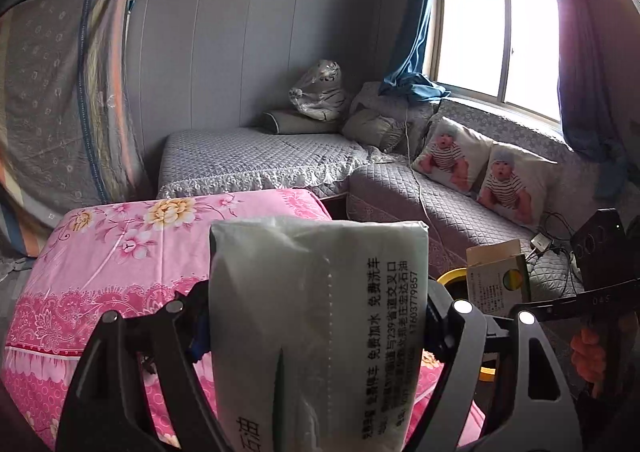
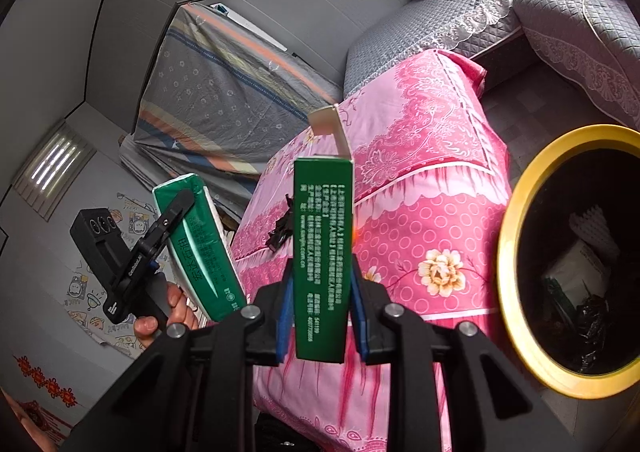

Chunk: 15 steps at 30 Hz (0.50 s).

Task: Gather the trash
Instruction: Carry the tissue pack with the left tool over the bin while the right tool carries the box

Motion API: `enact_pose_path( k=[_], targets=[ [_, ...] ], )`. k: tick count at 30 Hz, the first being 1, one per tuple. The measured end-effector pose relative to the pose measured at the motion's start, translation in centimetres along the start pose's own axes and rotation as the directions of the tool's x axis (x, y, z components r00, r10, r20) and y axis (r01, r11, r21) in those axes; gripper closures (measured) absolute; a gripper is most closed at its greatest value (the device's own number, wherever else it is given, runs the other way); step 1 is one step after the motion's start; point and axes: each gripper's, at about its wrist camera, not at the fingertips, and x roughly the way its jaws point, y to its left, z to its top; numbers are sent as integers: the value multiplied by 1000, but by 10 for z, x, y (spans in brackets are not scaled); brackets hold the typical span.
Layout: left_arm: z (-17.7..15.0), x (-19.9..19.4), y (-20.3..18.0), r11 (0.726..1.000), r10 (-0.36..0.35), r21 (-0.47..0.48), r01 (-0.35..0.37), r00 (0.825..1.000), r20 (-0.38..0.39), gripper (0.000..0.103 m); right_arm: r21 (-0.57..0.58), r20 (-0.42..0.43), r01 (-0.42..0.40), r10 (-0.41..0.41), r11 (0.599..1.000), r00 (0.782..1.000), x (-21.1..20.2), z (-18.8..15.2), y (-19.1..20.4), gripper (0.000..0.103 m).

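My left gripper (image 1: pixel 316 316) is shut on a white and green tissue pack (image 1: pixel 316 316), held up in the air; the pack also shows in the right wrist view (image 2: pixel 200 248) at the left. My right gripper (image 2: pixel 322 292) is shut on a green carton box (image 2: pixel 323 252) with its top flap open, held above the pink cloth. The box also shows in the left wrist view (image 1: pixel 498 278). A black trash bin with a yellow rim (image 2: pixel 508 252) stands on the floor to the right, with trash inside. Its rim peeks out in the left wrist view (image 1: pixel 452 276).
A table under a pink floral cloth (image 2: pixel 420 155) stands below both grippers, with a small black scrap (image 2: pixel 280 234) on it. A grey quilted sofa (image 1: pixel 440 203) with two baby-print cushions runs along the window. A cloth-covered cabinet (image 1: pixel 60 99) stands at the left wall.
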Motion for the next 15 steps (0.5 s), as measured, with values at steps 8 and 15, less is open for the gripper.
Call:
enact_pose_path(
  k=[8, 15],
  targets=[
    [3, 19, -61, 995, -59, 79, 59, 998, -2, 29, 49, 96, 59, -64, 997, 993, -34, 8, -40, 80],
    [3, 42, -119, 979, -118, 165, 119, 993, -16, 28, 96, 164, 174, -188, 980, 968, -59, 2, -78, 80]
  ],
)
